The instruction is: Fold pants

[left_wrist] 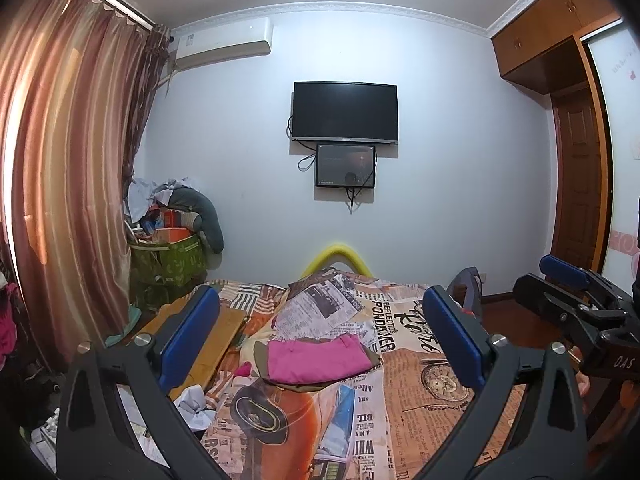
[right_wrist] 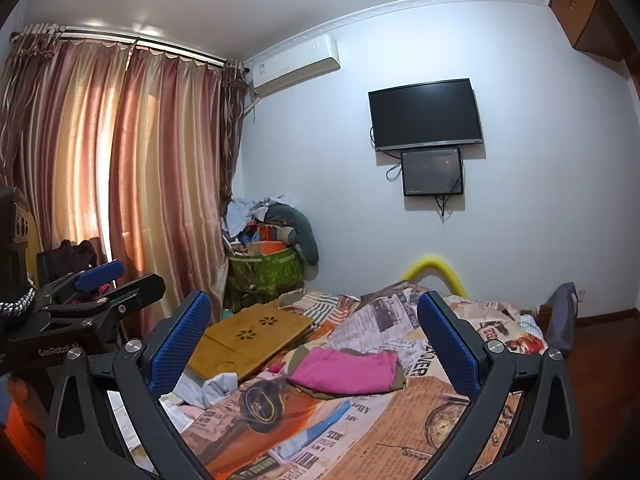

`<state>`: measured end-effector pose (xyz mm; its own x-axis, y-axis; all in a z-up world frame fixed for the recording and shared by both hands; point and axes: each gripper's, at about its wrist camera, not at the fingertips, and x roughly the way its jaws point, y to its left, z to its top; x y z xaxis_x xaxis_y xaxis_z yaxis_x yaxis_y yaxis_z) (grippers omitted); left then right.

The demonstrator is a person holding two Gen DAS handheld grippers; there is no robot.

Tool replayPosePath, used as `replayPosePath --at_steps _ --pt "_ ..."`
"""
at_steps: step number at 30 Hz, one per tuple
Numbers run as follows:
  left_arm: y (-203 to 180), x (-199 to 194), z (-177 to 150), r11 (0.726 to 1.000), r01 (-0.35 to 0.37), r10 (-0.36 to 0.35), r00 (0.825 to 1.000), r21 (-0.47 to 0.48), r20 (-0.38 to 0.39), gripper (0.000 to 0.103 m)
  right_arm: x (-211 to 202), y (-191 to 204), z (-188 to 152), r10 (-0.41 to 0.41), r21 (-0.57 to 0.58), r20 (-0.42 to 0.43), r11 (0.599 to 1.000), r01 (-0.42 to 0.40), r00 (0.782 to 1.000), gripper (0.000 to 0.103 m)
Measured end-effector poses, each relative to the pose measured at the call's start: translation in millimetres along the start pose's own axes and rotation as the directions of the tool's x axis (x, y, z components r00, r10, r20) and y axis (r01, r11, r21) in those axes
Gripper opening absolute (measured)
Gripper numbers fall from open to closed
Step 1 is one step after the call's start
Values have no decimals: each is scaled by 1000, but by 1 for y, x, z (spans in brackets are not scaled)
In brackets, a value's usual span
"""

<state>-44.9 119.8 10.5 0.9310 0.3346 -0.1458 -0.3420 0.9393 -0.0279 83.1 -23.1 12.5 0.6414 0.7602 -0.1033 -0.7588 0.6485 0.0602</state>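
Pink pants point(left_wrist: 318, 360) folded, resting on bed point(left_wrist: 420, 392) — both grippers, left point(left_wrist: 320, 334) and right point(right_wrist: 314, 336), jaws spread wide, empty — held back, fold apparently done.

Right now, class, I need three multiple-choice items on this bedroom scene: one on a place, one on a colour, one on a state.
1. Where does the wooden lap desk lie?
A. On the bed, curtain-side of the folded pants
B. On the floor by the door
C. Under the television

2. What colour are the folded pants on top of the pile?
A. Grey
B. Pink
C. Yellow

3. How do the left tongs and right tongs stand?
A. Both shut on cloth
B. One shut, one open
C. Both open, holding nothing

Answers: 1 A, it rests on the bedspread towards the curtain; 2 B, bright pink cloth; 3 C, the blue pads stand wide apart, touching nothing.
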Motion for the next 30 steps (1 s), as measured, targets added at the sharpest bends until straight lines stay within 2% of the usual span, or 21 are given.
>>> replayPosePath --at_steps 30 --pt "-8 6 -3 1000 20 -19 1000 16 -18 103 -2 -1 -2 -17 17 -36 1000 18 999 103"
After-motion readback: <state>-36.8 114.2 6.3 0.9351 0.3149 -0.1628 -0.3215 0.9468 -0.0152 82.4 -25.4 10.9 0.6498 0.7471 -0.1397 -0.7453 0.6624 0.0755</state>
